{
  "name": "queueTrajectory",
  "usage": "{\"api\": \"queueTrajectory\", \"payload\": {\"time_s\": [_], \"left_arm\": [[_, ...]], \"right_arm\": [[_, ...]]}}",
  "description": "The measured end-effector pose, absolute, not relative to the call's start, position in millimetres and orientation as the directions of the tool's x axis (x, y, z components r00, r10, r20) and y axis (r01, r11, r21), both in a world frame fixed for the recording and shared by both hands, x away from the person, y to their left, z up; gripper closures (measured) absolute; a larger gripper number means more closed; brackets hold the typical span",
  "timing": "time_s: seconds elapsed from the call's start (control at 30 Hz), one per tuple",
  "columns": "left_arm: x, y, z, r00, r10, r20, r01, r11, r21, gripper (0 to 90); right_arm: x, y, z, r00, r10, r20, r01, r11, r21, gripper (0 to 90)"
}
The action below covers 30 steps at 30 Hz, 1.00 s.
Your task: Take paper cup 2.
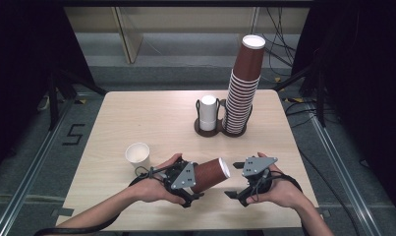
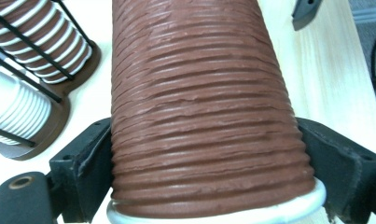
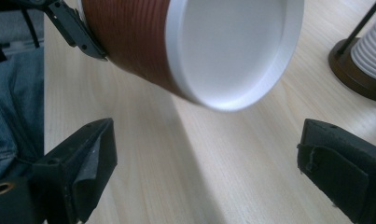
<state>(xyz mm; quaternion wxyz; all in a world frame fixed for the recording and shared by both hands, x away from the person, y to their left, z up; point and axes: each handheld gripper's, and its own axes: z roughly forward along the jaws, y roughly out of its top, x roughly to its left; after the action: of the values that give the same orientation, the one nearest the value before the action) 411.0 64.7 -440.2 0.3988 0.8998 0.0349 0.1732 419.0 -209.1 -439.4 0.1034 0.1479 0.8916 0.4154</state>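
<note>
A brown ribbed paper cup (image 1: 211, 174) with a white inside lies on its side above the table's front edge, its mouth turned to the right. My left gripper (image 1: 196, 179) is shut on its lower end; in the left gripper view both black pads press the ribbed wall (image 2: 199, 102) near the base. My right gripper (image 1: 234, 180) stands open just right of the cup's mouth. In the right gripper view its jaws (image 3: 204, 154) are wide apart with only bare table between them, and the cup's white rim (image 3: 232, 46) hangs above and ahead.
A single white cup (image 1: 137, 155) stands upright left of my left hand. At the table's back, a dark wire holder (image 1: 220, 130) carries a short white cup stack (image 1: 208, 112) and a tall leaning brown stack (image 1: 244, 83). The wooden table (image 1: 151, 118) has dark floor around it.
</note>
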Motion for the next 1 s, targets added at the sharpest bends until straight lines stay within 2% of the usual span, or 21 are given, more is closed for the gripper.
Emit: {"api": "queueTrajectory", "payload": {"time_s": [0.03, 0.17, 0.43, 0.63, 0.73, 1.0], "left_arm": [[410.5, 63.9, -440.9, 0.944, 0.17, 0.284, -0.088, -0.698, 0.711, 11.2], [409.0, 62.1, -443.0, 0.948, 0.136, 0.287, -0.106, -0.715, 0.691, 11.1], [408.5, 61.0, -441.4, 0.951, 0.099, 0.294, -0.131, -0.729, 0.671, 11.1], [407.6, 60.9, -441.1, 0.954, 0.071, 0.291, -0.146, -0.738, 0.659, 11.1], [406.6, 60.2, -441.6, 0.955, 0.055, 0.291, -0.155, -0.742, 0.652, 11.1], [406.0, 57.5, -440.5, 0.956, 0.014, 0.291, -0.18, -0.757, 0.628, 11.1]], "right_arm": [[419.1, -206.3, -438.2, -0.944, 0.318, -0.083, 0.147, 0.634, 0.759, 6.2], [418.1, -201.3, -434.5, -0.956, 0.284, -0.078, 0.129, 0.642, 0.756, 8.4], [420.0, -193.2, -428.5, -0.971, 0.218, -0.095, 0.073, 0.655, 0.752, 11.6], [422.7, -186.8, -427.8, -0.977, 0.186, -0.104, 0.051, 0.677, 0.734, 10.6], [422.7, -183.2, -427.7, -0.984, 0.159, -0.082, 0.049, 0.683, 0.728, 7.1], [422.3, -173.9, -427.1, -0.988, 0.118, -0.096, 0.014, 0.697, 0.716, 6.6]]}}
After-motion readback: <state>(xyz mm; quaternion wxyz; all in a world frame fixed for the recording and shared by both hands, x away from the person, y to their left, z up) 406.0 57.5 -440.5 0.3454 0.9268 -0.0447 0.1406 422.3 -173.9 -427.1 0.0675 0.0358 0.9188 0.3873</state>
